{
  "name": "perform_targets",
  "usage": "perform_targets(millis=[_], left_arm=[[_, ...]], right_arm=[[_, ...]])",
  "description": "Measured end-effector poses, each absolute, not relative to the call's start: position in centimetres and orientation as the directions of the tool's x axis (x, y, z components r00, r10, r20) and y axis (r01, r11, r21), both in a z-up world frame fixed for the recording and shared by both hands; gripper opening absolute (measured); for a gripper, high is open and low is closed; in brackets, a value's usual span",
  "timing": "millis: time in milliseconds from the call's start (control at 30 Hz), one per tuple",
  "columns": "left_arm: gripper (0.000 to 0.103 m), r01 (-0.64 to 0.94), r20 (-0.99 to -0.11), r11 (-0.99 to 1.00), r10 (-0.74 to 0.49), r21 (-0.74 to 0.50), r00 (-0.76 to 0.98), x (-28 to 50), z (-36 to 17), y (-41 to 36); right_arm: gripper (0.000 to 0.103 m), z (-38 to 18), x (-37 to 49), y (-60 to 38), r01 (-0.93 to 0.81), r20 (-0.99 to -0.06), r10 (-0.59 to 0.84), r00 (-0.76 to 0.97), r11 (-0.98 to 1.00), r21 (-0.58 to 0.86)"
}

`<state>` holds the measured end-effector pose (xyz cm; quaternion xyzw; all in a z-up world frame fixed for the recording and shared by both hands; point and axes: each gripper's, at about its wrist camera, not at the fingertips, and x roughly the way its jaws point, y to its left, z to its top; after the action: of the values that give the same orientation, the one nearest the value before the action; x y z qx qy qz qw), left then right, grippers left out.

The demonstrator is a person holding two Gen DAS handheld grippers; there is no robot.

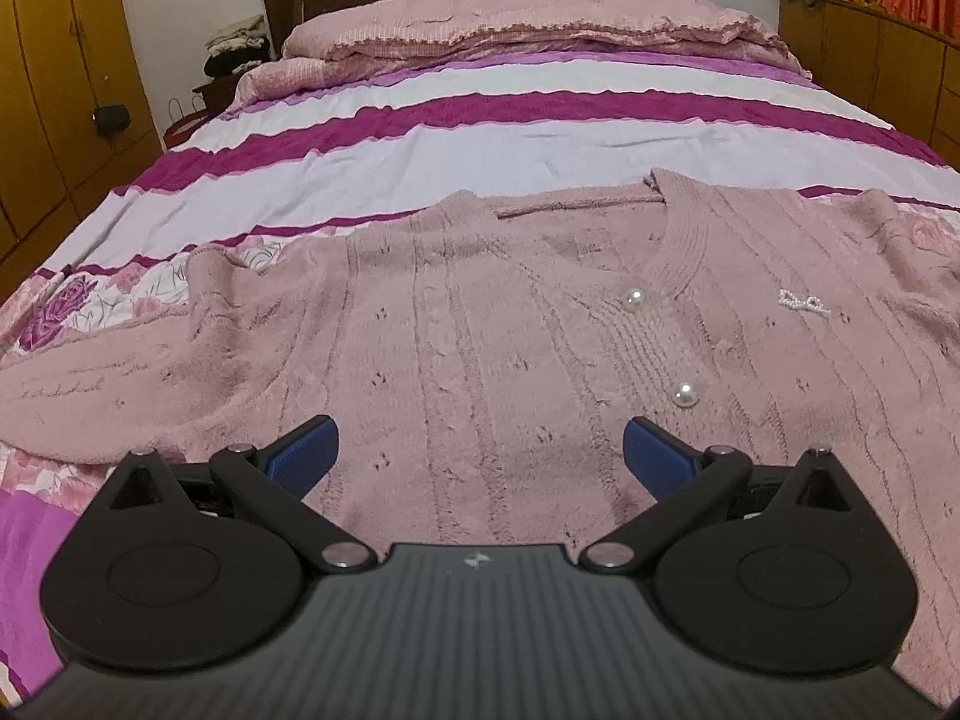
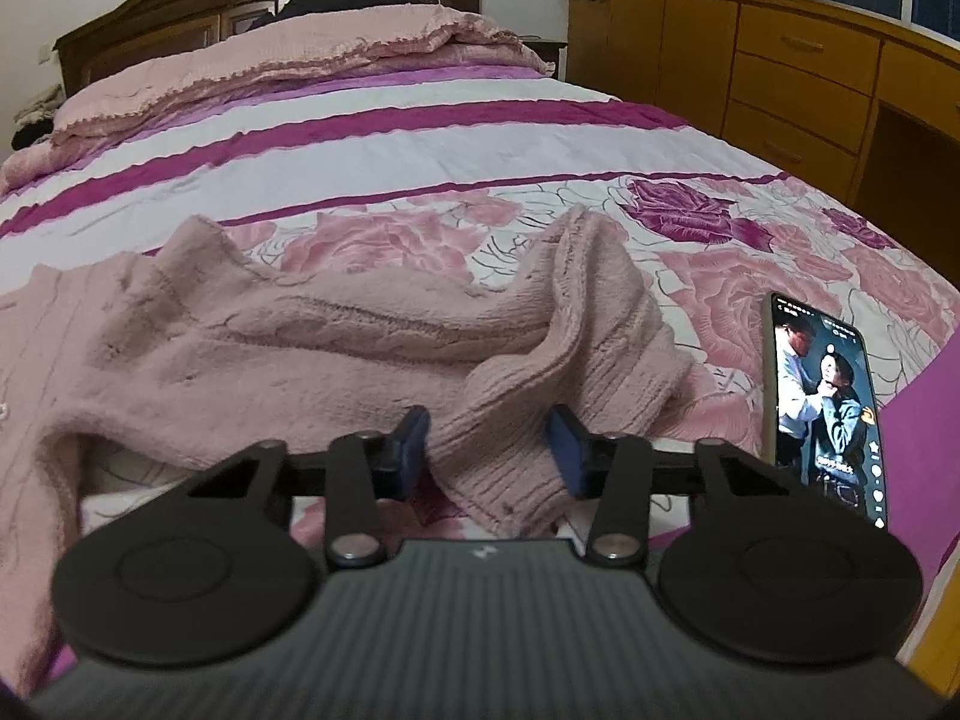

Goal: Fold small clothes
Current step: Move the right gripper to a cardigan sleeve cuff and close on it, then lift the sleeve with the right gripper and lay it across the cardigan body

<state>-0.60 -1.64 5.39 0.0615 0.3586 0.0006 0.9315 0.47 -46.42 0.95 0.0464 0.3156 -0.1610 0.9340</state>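
Both grippers work the pink knit cardigan (image 1: 480,330) spread on the bed (image 1: 420,138): right gripper (image 2: 489,450) pinching its sleeve cuff (image 2: 498,450) for folding inward, left gripper (image 1: 479,456) wide open, empty, above the body.

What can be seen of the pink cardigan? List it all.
The pink cardigan is a fuzzy cable knit with a ribbed V-neck, pearl buttons and a small beaded bow. It lies front up on the floral bedspread, sleeves out. The right gripper has its fingers on the rumpled sleeve's ribbed cuff.
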Motion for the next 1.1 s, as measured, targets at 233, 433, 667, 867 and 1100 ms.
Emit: perform_targets(millis=[233,433,667,867,1100], left_arm=[[0.103,0.043,-0.662,0.993,0.041,0.110,0.749,-1.1,5.8,-1.3],[0.103,0.034,-0.660,0.994,0.043,0.103,0.750,-1.7,6.1,-0.7],[0.103,0.015,-0.664,0.996,0.044,0.083,0.747,-2.0,6.1,0.2],[0.103,0.006,-0.649,0.997,0.046,0.077,0.759,-2.5,6.7,0.8],[0.103,-0.016,-0.645,0.998,0.051,0.060,0.762,-2.8,6.9,2.0]], right_arm=[[0.022,1.6,0.6,-46.4,0.318,-0.627,-0.274,0.730,0.947,-0.044],[0.016,3.3,-0.4,-46.8,0.329,-0.627,-0.237,0.742,0.944,0.033],[0.015,7.4,-2.0,-45.9,0.269,-0.580,-0.155,0.800,0.956,0.116],[0.015,11.7,-2.7,-44.9,0.185,-0.528,-0.046,0.848,0.959,0.215],[0.015,16.1,-2.5,-42.8,0.050,-0.466,0.128,0.875,0.935,0.351]])
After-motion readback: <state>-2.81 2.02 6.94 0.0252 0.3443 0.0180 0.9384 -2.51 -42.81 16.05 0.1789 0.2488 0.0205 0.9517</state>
